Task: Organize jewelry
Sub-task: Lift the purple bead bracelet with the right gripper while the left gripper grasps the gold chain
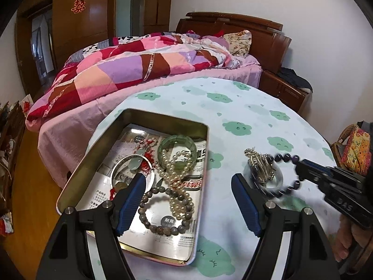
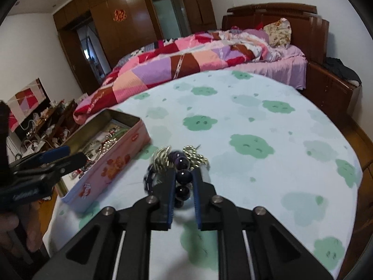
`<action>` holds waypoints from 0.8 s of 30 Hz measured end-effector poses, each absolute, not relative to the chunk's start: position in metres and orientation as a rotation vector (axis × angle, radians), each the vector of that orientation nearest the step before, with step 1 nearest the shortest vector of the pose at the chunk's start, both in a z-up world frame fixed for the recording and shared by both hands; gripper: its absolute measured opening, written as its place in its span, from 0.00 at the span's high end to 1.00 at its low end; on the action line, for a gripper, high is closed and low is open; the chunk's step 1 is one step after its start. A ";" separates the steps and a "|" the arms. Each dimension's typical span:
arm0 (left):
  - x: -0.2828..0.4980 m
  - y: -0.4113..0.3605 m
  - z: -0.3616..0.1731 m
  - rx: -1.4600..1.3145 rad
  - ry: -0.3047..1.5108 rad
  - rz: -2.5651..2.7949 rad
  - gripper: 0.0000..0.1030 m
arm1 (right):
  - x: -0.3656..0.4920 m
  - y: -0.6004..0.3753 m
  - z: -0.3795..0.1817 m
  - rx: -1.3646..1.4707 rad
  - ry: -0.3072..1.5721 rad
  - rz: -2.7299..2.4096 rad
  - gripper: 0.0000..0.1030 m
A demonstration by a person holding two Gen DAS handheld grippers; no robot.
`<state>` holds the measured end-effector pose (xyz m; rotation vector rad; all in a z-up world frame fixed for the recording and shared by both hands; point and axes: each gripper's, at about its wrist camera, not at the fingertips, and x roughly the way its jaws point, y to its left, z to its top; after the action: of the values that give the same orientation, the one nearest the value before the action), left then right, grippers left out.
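Dark purple beads of a bracelet (image 2: 183,175) are pinched between the closed-in jaws of the right gripper (image 2: 184,182), just above the cloud-print tablecloth (image 2: 244,121), beside a tangle of silver chains (image 1: 258,163). To its left lies the open pink tin (image 1: 163,119), lined with printed paper and holding a pearl necklace (image 1: 174,179), a green bangle (image 1: 177,147), a silver bangle (image 1: 130,170), a grey-brown bead bracelet (image 1: 163,210) and a red-corded pendant (image 1: 137,163). The left gripper (image 1: 186,193) hangs over the tin's near side, jaws spread wide and empty.
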<state>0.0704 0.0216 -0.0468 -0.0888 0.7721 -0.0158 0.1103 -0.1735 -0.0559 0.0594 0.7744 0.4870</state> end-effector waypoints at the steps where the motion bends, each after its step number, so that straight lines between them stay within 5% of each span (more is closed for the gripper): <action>1: 0.071 0.018 -0.047 -0.083 0.773 -0.022 0.26 | 0.108 -0.181 -0.056 0.068 0.769 0.471 0.84; 21: 0.097 -0.063 -0.067 0.047 0.822 -0.141 0.27 | 0.123 -0.243 -0.094 0.118 0.858 0.270 0.84; 24: 0.110 -0.072 -0.073 0.052 0.840 -0.160 0.34 | 0.121 -0.241 -0.094 0.097 0.859 0.275 0.84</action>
<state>0.1098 -0.0724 -0.0735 0.0519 0.8404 -0.1596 0.1210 -0.2407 -0.0945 0.0969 0.8594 0.2748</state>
